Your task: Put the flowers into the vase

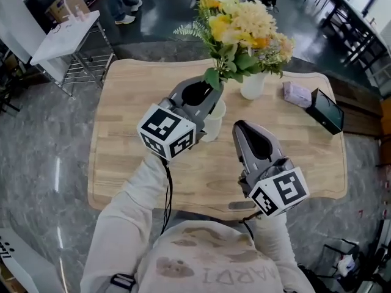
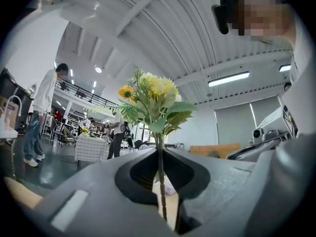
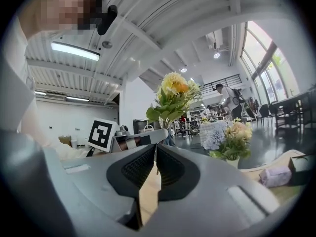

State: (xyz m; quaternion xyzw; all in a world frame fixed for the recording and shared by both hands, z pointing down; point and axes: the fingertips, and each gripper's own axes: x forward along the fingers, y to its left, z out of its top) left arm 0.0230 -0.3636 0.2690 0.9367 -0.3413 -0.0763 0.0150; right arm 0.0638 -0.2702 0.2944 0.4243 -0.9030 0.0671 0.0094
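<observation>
Jaws on the right gripper were almost shut, with nothing in them. Just past it, the left gripper pinched the thin green stem and held the flowers up right above the white vase on the table. The bunch looked light but heavy on top, and the stem bendy and easy to crush, so I think a soft hold low on the stem was best, not on the blooms.

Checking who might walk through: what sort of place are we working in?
Probably a large open café or canteen hall: dark chairs beyond the wooden table, an upper gallery railing, and a person standing nearby.
</observation>
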